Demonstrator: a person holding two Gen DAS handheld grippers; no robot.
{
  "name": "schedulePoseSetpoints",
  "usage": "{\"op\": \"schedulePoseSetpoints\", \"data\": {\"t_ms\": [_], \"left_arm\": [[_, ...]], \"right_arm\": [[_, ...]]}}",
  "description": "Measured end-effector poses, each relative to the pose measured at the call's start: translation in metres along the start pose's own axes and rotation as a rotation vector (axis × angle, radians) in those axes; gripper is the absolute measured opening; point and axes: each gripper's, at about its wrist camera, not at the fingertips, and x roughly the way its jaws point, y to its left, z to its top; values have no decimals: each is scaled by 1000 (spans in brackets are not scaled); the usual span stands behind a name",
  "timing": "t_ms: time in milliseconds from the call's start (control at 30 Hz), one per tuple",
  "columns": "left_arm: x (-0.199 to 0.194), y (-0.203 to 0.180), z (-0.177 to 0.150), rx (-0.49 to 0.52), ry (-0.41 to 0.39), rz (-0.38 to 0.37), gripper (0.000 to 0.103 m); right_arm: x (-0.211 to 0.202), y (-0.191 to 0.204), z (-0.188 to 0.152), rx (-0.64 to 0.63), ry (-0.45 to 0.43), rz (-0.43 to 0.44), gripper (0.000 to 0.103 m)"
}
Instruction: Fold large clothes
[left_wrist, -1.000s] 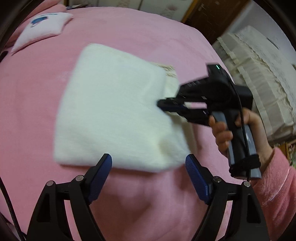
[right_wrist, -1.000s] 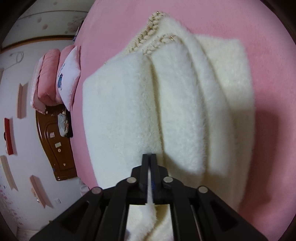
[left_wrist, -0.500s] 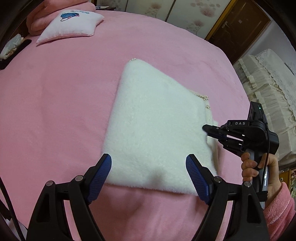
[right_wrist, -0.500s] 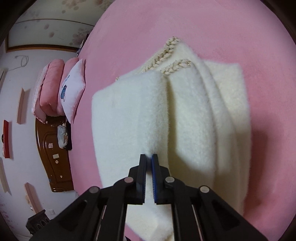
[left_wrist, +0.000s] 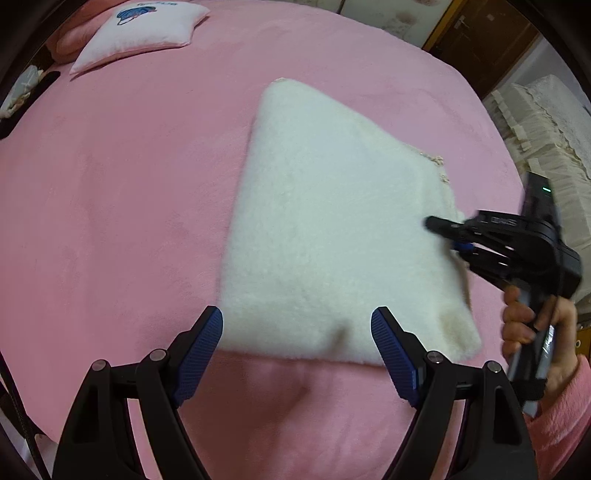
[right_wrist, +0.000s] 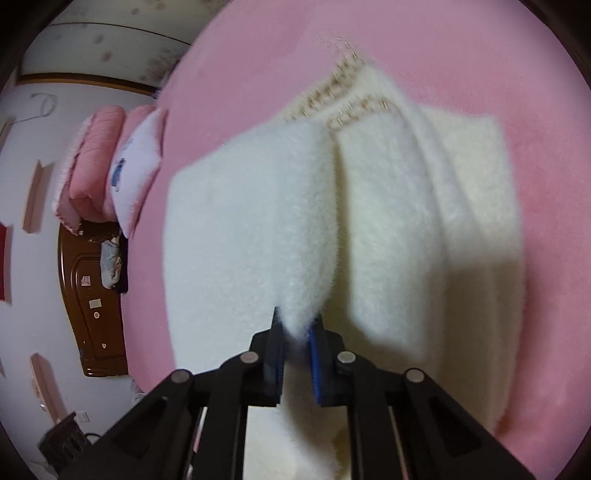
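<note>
Bed: pink, fills frame.
Left gripper: jaws spread, lower centre, hovering over folded white garment.
Right gripper: lower centre, jaws just opened slightly, still pinching garment's fold, now lifted.

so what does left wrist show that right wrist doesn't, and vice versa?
Left wrist only: the open left gripper with nothing between its fingers, the hand holding the right gripper seen from outside, the garment's flat top face, and cream ruffled bedding.
Right wrist only: the stacked fold layers at the garment's edge, its beaded trim, the right gripper's fingers pinching a fold, and a brown headboard.
Both: the folded white fleece garment on the pink bedspread, and the white pillow.
</note>
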Motion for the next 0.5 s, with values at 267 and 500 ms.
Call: {"op": "schedulePoseSetpoints", "data": {"t_ms": [267,500], "left_arm": [[-7,12,4,7,-15,47,81],[14,16,7,-5,26,77,81]], "right_arm": [[-64,-32,-15,67,-162,-167,9],[-63,-42,-9,72,-198,-208,47]]}}
